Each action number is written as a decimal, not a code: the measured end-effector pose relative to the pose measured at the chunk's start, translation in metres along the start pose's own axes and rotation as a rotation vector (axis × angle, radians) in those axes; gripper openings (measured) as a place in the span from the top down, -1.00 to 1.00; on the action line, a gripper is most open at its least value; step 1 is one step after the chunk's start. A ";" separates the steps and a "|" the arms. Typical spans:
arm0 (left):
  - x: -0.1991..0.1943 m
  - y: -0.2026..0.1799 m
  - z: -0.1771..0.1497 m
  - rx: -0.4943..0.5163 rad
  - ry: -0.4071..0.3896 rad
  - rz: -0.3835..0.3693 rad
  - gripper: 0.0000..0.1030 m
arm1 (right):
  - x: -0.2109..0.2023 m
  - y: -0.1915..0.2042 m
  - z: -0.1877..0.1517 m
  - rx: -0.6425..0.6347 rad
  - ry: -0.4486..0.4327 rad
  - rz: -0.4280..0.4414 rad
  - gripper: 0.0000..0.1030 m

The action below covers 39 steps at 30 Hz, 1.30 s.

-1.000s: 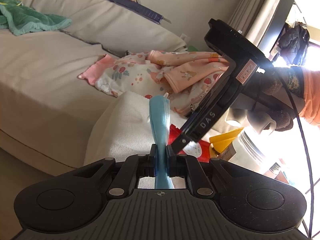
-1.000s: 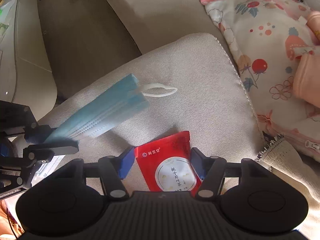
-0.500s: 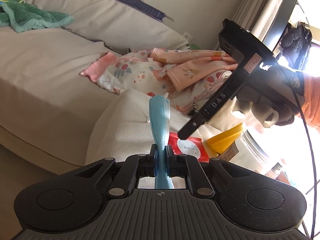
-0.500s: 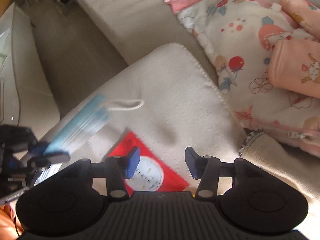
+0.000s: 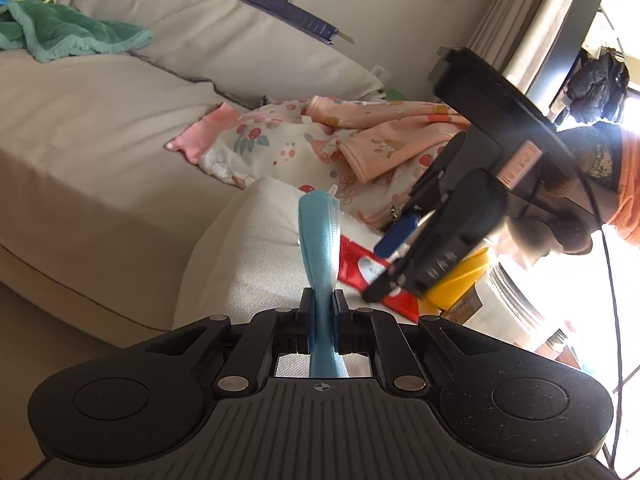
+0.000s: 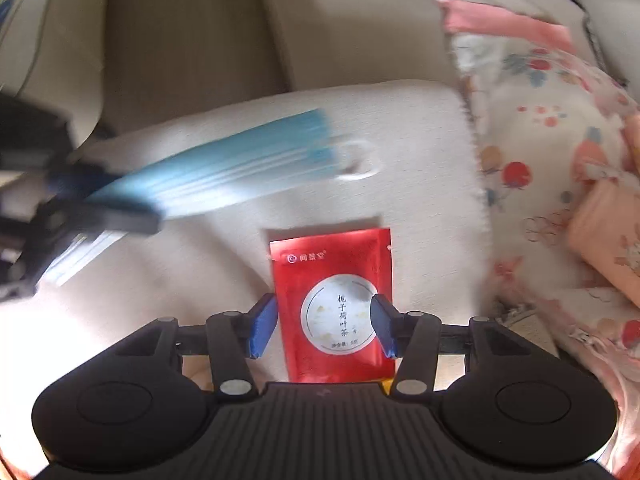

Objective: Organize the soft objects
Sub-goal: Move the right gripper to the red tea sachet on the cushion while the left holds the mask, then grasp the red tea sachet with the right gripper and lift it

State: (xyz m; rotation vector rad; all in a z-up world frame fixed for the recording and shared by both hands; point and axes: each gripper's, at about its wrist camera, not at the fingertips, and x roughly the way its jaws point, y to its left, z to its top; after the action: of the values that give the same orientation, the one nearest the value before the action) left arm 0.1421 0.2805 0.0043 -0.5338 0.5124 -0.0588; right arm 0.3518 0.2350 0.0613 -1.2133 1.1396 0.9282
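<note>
Right gripper [image 6: 324, 326] is back over the flat red foil tea sachet [image 6: 334, 304] with the white round label, after lifting clear of it half a second ago; its blue-padded jaws now stand wide, one on each side of the sachet's near half, not pinching it. The sachet lies flat on the cream knitted cushion [image 6: 224, 272], near the middle, label up, in about the same spot as a second ago, so it reads as a re-approach, not a move of the sachet. Left gripper [image 5: 322, 320] keeps its jaws narrow and clamped on the pleated light-blue disposable face mask [image 5: 320, 236], held edge-on and off the cushion, white ear loop [image 6: 358, 160] dangling at the far end; in the right wrist view the mask is smeared with motion blur to the left of the sachet and further away. The floral pink-and-white baby garment [image 6: 552, 168] sits bunched to the right on the beige sofa [image 5: 100, 168], and a green towel [image 5: 60, 32] lies far left. Judgement: the mask is secured, the sachet pick is being lined up, and closing on the sachet looks like the next step; thin foil lying flat may slip out of the pads.
</note>
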 end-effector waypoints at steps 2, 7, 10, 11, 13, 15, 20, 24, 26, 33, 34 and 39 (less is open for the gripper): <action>0.000 0.000 0.000 -0.001 0.001 -0.001 0.81 | 0.006 -0.019 0.002 0.092 -0.019 -0.012 -0.01; 0.000 0.000 0.000 -0.001 0.001 -0.001 0.81 | 0.011 -0.064 -0.005 0.328 -0.055 0.017 -0.02; -0.001 0.000 -0.001 0.001 0.003 0.000 0.81 | 0.017 -0.085 -0.017 0.415 -0.084 0.065 -0.05; -0.001 0.000 -0.001 0.002 0.004 0.000 0.81 | 0.018 -0.090 -0.022 0.444 -0.092 0.086 -0.05; 0.000 0.000 -0.001 0.003 0.008 0.000 0.81 | 0.018 -0.099 -0.034 0.490 -0.121 0.122 -0.05; 0.000 0.000 -0.001 0.002 0.013 0.001 0.81 | 0.016 -0.107 -0.046 0.527 -0.155 0.130 -0.05; 0.003 -0.001 0.000 0.000 0.022 0.004 0.81 | 0.023 -0.127 -0.067 0.626 -0.180 0.154 -0.06; 0.004 -0.001 0.000 -0.002 0.028 0.009 0.81 | 0.037 -0.138 -0.073 0.732 -0.203 0.326 -0.27; 0.005 -0.002 -0.001 -0.001 0.031 0.013 0.81 | 0.037 -0.132 -0.069 0.706 -0.207 0.354 -0.31; 0.010 -0.004 0.000 0.004 0.070 0.030 0.81 | 0.033 -0.082 -0.035 0.380 -0.125 0.175 -0.54; 0.011 -0.004 0.001 0.001 0.079 0.033 0.81 | 0.031 -0.075 -0.032 0.336 -0.123 0.181 -0.55; 0.007 0.000 0.007 -0.028 0.094 0.053 0.81 | 0.021 -0.072 -0.029 0.367 -0.138 0.182 -0.09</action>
State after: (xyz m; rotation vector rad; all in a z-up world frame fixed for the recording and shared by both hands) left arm 0.1516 0.2826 0.0068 -0.5462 0.6192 -0.0261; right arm 0.4209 0.1950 0.0568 -0.7482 1.2578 0.8762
